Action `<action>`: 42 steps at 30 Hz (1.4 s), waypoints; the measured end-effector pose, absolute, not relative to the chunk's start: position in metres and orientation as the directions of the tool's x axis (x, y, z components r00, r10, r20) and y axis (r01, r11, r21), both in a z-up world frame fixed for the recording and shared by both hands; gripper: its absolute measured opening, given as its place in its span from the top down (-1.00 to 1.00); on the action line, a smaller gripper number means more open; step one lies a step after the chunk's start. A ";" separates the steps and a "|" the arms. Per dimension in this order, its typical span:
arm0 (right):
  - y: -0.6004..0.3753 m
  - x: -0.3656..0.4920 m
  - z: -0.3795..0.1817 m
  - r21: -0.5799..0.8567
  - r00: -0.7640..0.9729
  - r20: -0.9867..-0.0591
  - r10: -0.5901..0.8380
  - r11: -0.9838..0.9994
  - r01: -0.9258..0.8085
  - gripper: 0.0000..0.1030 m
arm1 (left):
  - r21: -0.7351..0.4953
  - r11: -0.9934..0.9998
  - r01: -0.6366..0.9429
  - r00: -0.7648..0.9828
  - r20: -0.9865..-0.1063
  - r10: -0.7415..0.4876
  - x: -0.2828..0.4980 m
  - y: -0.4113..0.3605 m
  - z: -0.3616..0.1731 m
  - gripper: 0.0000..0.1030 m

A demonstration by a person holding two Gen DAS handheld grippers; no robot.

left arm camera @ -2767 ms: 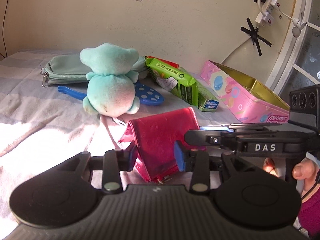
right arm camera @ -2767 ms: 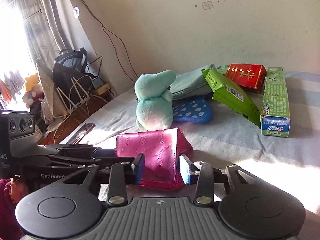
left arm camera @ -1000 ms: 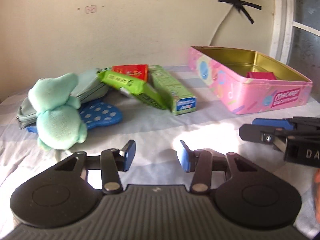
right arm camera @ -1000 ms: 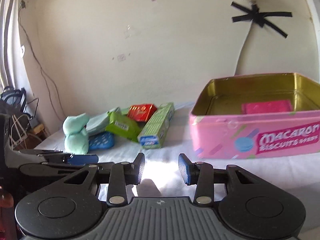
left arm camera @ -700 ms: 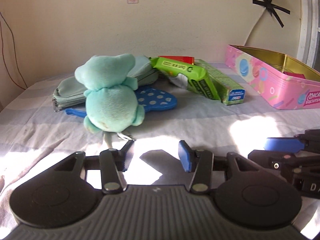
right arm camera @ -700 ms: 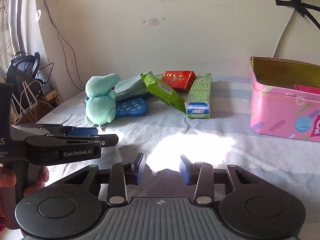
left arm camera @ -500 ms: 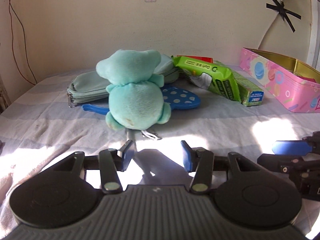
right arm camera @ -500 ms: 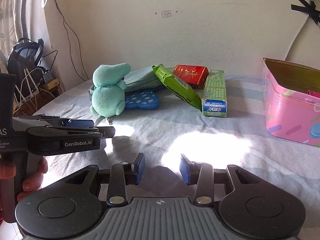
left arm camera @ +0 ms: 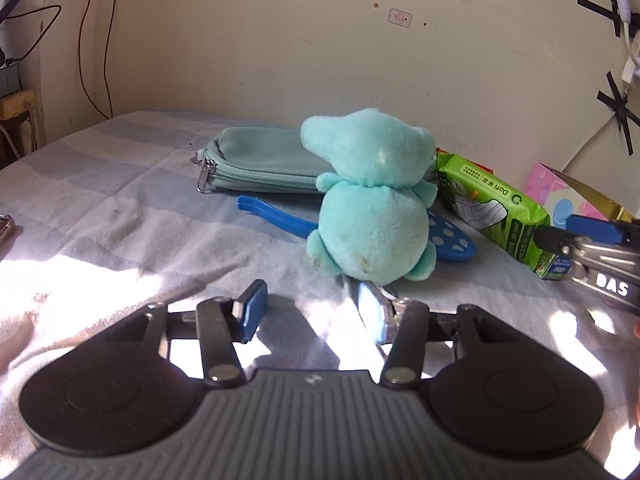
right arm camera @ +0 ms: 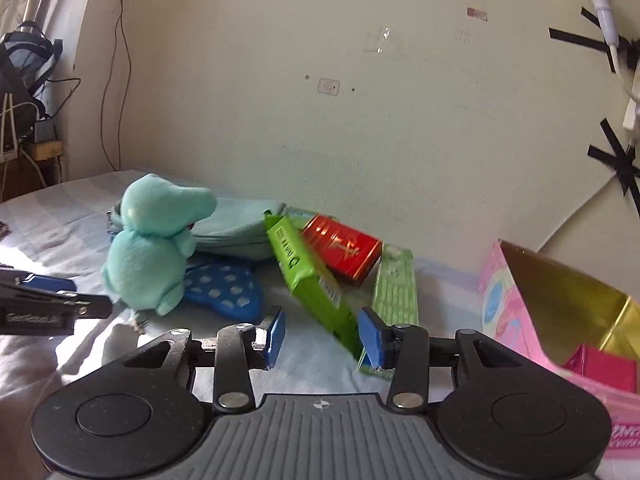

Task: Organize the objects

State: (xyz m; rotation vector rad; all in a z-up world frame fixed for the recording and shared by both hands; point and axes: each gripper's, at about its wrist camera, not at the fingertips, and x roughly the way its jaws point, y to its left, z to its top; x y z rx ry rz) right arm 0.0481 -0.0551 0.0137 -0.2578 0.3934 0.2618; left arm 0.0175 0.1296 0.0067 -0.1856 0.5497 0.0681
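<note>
left gripper [left arm camera: 312, 310] spread before plush [left arm camera: 370, 208].

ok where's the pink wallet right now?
In the right wrist view the pink wallet lies inside the pink tin at the far right, on the tin's gold floor; the left wrist view doesn't show it.

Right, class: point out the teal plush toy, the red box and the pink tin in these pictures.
teal plush toy [left arm camera: 370, 232], left wrist view, on its round back.
red box [right arm camera: 344, 249], right wrist view, on its printed top face.
pink tin [right arm camera: 498, 300], right wrist view, on its outer side wall.
</note>
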 end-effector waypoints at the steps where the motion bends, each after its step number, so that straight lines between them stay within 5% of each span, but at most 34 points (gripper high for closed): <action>1: -0.052 0.056 0.013 -0.211 0.893 -0.406 0.193 0.931 -0.297 0.28 | -0.165 0.980 -0.113 0.852 -0.523 0.010 0.018 0.130 0.007 -0.02; 4: -0.043 0.079 0.008 -0.248 0.890 -0.421 0.177 0.921 -0.300 0.29 | -0.187 0.976 -0.112 0.855 -0.519 -0.002 0.019 0.133 0.005 -0.02; 6: -0.041 0.089 0.007 -0.225 0.874 -0.442 0.199 0.919 -0.323 0.69 | -0.202 0.973 -0.111 0.857 -0.515 -0.009 0.019 0.135 0.005 -0.02; 9: -0.048 0.087 0.016 -0.150 0.867 -0.448 0.216 0.938 -0.312 0.74 | -0.220 0.969 -0.108 0.859 -0.511 -0.020 0.020 0.139 0.004 -0.02; 16: -0.142 0.038 0.034 0.437 0.677 -0.496 0.544 0.830 -0.346 0.77 | -0.248 0.967 -0.050 0.876 -0.476 -0.077 0.014 0.139 0.007 -0.04; 19: -0.185 0.007 0.020 0.546 0.632 -0.497 0.594 0.781 -0.304 0.76 | -0.244 0.968 0.061 0.881 -0.443 -0.167 0.008 0.123 0.014 -0.04; 23: -0.224 -0.037 0.011 0.389 0.767 -0.539 0.348 0.911 -0.140 0.26 | -0.211 0.956 0.206 0.853 -0.440 -0.281 0.008 0.080 0.026 -0.13; 25: -0.238 -0.050 0.009 0.389 0.796 -0.516 0.317 0.914 -0.112 0.22 | -0.148 0.957 0.250 0.841 -0.457 -0.290 0.014 0.054 0.029 -0.36; 27: -0.244 -0.058 0.006 0.420 0.795 -0.494 0.353 0.897 -0.138 0.19 | -0.122 0.955 0.269 0.806 -0.514 -0.293 0.026 0.035 0.028 -0.37; 30: -0.222 -0.068 0.005 0.323 0.792 -0.487 0.368 0.918 -0.228 -0.03 | -0.197 0.947 0.252 0.719 -0.617 -0.320 0.044 0.023 0.023 -0.33; 34: -0.183 -0.061 -0.003 0.159 0.762 -0.513 0.395 0.916 -0.368 -0.17 | -0.351 0.902 0.250 0.666 -0.614 -0.423 0.034 0.021 0.023 -0.33; 39: -0.143 -0.042 -0.022 -0.008 0.732 -0.564 0.383 0.883 -0.469 -0.40 | -0.338 0.908 0.249 0.639 -0.647 -0.416 0.035 0.002 0.015 -0.29; 42: -0.132 -0.028 -0.031 -0.040 0.729 -0.574 0.373 0.876 -0.481 -0.39 | -0.313 0.908 0.278 0.656 -0.629 -0.417 0.034 -0.006 0.015 -0.02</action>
